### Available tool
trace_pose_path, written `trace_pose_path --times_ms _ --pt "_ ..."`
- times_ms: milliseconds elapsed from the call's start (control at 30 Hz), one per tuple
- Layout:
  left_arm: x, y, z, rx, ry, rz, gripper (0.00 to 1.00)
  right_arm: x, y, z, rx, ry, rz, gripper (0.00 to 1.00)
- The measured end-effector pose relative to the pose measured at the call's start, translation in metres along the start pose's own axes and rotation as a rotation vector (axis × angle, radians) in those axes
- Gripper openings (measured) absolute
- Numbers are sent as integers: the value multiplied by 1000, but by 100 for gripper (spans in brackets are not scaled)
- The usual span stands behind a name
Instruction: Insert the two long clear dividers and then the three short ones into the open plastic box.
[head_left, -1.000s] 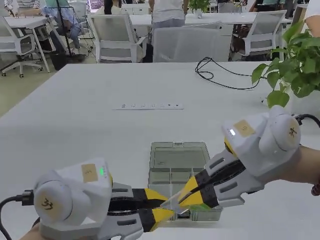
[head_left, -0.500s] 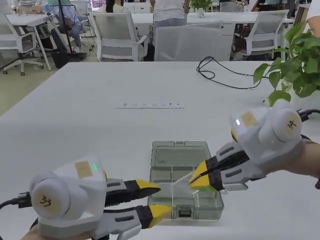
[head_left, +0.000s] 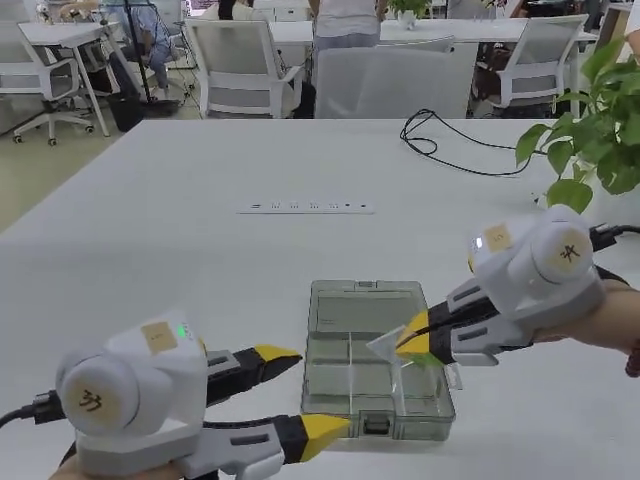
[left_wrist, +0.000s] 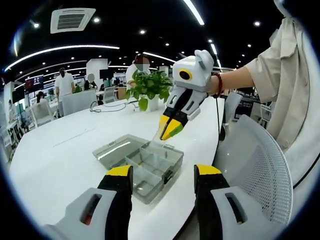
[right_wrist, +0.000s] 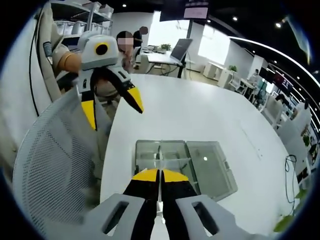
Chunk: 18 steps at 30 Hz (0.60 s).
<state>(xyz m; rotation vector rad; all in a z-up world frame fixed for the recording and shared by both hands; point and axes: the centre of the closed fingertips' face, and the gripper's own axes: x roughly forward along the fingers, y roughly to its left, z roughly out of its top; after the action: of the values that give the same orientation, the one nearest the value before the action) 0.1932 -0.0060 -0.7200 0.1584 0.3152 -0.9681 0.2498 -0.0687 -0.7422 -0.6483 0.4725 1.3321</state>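
The open plastic box (head_left: 410, 427) sits on the white table (head_left: 180, 240), near its front edge, with dividers making compartments inside. Just above its right half hangs a clear divider (head_left: 388, 343), tilted and pinched in the right gripper (head_left: 412, 340), jaws tight on it. The left gripper (head_left: 312, 392) hovers at the box's left front corner, jaws spread wide and holding nothing.

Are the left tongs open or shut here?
Open. In the head view the left tongs show their yellow tips spread apart with nothing between them; the left gripper view shows the same gap.
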Motion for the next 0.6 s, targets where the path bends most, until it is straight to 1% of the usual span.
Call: trace_pose_path --times_ms 233,400,467,600 --pt "1 5 -1 -32 -7 24 60 7 -9 -12 19 21 -16 2" --pt "2 7 -3 -44 5 30 63 10 -15 -16 31 24 -27 2" --pt "2 9 -4 -46 5 38 66 10 -16 -17 37 21 -27 2" --pt "3 11 -3 -53 4 43 68 13 -18 -18 59 11 -19 2"
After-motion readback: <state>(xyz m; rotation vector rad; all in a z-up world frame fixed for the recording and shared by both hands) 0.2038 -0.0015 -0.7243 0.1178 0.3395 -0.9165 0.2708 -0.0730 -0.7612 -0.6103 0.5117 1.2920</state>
